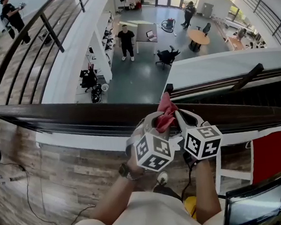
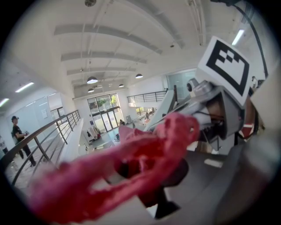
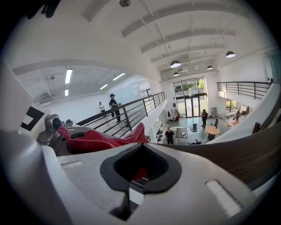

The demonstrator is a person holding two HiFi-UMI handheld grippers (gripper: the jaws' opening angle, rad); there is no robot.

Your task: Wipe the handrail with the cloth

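A dark wooden handrail (image 1: 81, 115) runs across the head view, with an open atrium beyond it. Just above the rail my left gripper (image 1: 156, 120) and right gripper (image 1: 181, 117) are held close together, tips almost touching. A red cloth (image 1: 166, 112) bunches up between them. In the left gripper view the cloth (image 2: 131, 162) drapes blurred across the shut jaws and reaches the right gripper's tip. In the right gripper view the jaws are closed, red shows through the gap in the pads, and more cloth (image 3: 101, 140) lies over the left gripper. The rail (image 3: 246, 158) passes on the right.
Beyond the rail is a drop to a lower floor with people, desks and a round table (image 1: 198, 37). A metal balustrade (image 1: 46, 24) runs at upper left. Cables (image 1: 17, 172) lie on the wooden floor. A red panel (image 1: 277, 152) and a dark screen (image 1: 255, 202) stand at lower right.
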